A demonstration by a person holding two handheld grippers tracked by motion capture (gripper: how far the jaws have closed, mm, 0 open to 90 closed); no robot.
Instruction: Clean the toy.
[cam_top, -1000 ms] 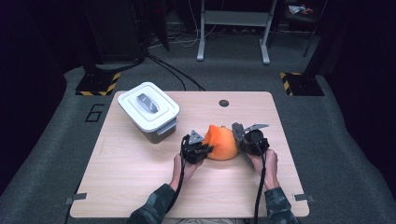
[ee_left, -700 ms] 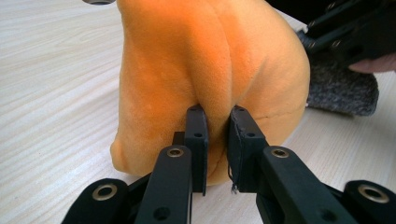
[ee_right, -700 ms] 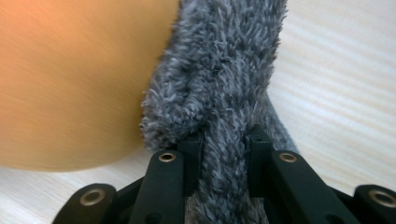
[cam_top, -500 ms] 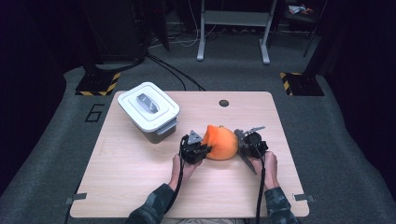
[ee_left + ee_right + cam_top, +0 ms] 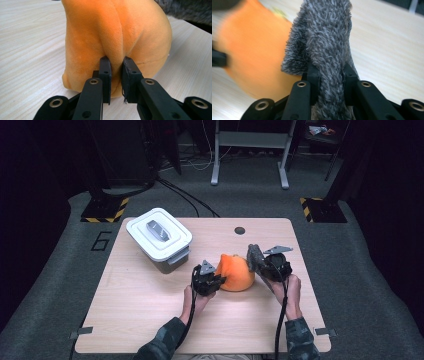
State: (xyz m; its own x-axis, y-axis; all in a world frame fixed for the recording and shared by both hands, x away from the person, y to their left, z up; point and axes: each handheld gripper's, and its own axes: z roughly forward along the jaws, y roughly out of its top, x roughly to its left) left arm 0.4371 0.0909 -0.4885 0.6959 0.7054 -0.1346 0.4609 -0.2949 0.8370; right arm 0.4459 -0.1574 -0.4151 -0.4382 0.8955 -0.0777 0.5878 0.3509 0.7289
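Note:
An orange plush object [image 5: 236, 273] rests on the wooden table [image 5: 150, 310], a little right of its centre. My left gripper [image 5: 218, 281] is at its left side, shut on a fold of the orange plush [image 5: 117, 32]; in the left gripper view my left gripper [image 5: 116, 65] has that fold pinched between its pads. My right gripper [image 5: 260, 261] hovers just right of the plush, shut on a grey furry piece [image 5: 253, 254]. The right gripper view shows the grey fur [image 5: 325, 37] standing up from my right gripper [image 5: 329, 72], with the orange plush [image 5: 254, 52] blurred at the left.
A white lidded container [image 5: 159, 238] with a grey handle sits at the back left of the table. A small round hole [image 5: 240, 230] is near the far edge. Dark floor, stands with hazard-striped feet [image 5: 105, 210] and cables lie beyond.
My right gripper has risen with the grey furry piece, after dipping slightly half a second ago. The left gripper has stayed put on the orange plush.

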